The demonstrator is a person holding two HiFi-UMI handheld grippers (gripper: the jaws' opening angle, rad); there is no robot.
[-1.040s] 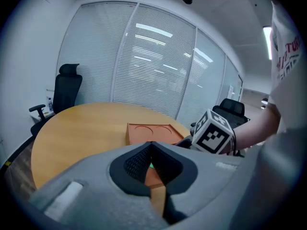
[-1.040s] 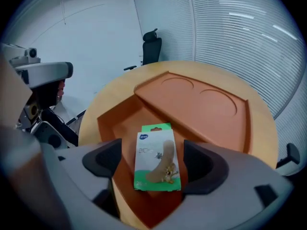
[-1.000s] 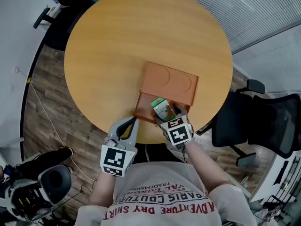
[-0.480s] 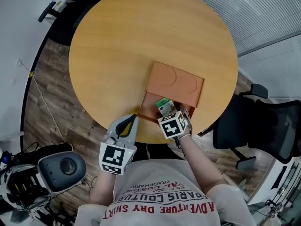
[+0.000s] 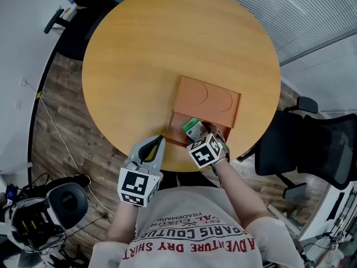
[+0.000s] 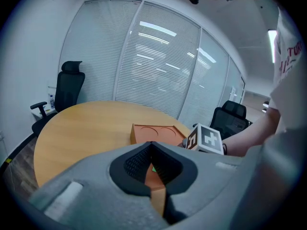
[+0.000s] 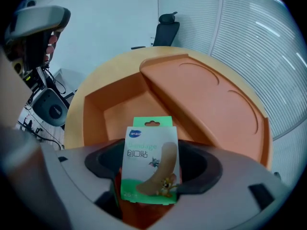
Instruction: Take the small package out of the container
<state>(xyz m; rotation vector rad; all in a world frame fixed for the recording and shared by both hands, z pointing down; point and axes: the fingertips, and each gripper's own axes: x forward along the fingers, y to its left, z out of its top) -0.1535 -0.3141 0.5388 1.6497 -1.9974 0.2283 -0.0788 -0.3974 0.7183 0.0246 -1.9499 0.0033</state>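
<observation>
Right gripper view alone shows the print: small package (image 7: 148, 152) of plasters, upright over the orange container (image 7: 206, 95), gripped by the right gripper (image 7: 151, 166) fingers, which have just been closing. Left gripper (image 6: 151, 147): fingers together, empty. Round wooden table (image 5: 150, 49); plank floor (image 5: 61, 121), black chair (image 5: 312, 144), blinded glass wall (image 6: 158, 66).

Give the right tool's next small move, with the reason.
Probably lift straight up. The right tool has just been closing its jaws, and they seem to press the pack by its side edges. The pack is not yet clear of the open container.
</observation>
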